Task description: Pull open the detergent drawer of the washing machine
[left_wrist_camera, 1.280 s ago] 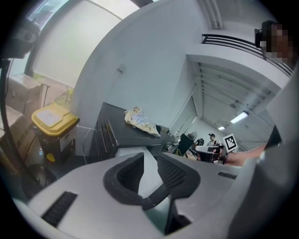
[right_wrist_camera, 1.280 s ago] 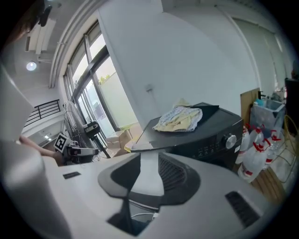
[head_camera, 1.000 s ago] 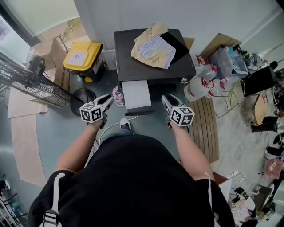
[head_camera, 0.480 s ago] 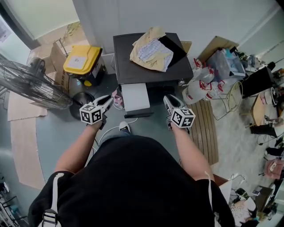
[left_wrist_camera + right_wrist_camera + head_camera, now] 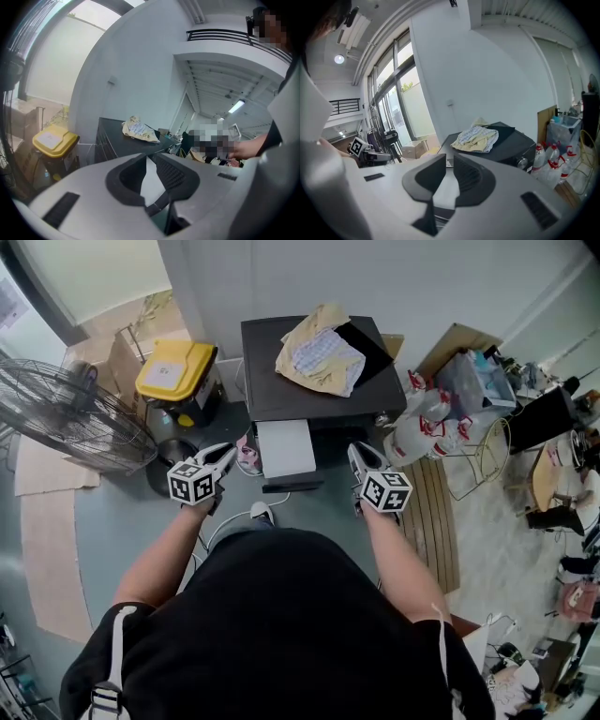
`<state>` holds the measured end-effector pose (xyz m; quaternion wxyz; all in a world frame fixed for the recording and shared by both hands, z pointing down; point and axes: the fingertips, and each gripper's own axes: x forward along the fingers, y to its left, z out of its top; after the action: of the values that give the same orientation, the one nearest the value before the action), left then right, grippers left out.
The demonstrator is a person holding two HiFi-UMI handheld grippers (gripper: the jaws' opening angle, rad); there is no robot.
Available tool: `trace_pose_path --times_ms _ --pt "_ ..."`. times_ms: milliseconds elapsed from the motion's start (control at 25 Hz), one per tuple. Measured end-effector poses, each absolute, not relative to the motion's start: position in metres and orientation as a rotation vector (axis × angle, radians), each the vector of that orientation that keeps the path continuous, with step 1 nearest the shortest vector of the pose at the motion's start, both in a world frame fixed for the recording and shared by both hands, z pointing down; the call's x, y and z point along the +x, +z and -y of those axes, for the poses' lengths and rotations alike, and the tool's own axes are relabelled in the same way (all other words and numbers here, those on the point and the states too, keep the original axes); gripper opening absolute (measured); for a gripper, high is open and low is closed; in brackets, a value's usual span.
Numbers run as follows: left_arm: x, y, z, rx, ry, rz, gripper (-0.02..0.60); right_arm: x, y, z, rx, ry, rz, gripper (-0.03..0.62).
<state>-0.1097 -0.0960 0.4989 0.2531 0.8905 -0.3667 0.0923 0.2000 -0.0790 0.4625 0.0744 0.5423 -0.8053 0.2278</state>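
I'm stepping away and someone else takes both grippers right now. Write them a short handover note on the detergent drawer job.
Left gripper: empty, just left of the drawer. Its jaws have just been closing and a narrow gap remains.
Right gripper: empty, to the drawer's right. Its jaws have just been closing too and are slightly apart.
Detergent drawer: sticks out of the washing machine front, with its white tray exposed. Neither gripper touches it.
Done: the drawer looks pulled open.
Left: probably only a check that it is fully out.
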Motion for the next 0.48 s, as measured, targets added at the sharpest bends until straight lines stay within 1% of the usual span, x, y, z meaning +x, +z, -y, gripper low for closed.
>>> trace_pose_path --times_ms 480 --pt "-0.095 0.49 0.09 2.454 0.256 0.998 0.046 0.206 0.459 0.071 1.646 0.676 2.423 0.046"
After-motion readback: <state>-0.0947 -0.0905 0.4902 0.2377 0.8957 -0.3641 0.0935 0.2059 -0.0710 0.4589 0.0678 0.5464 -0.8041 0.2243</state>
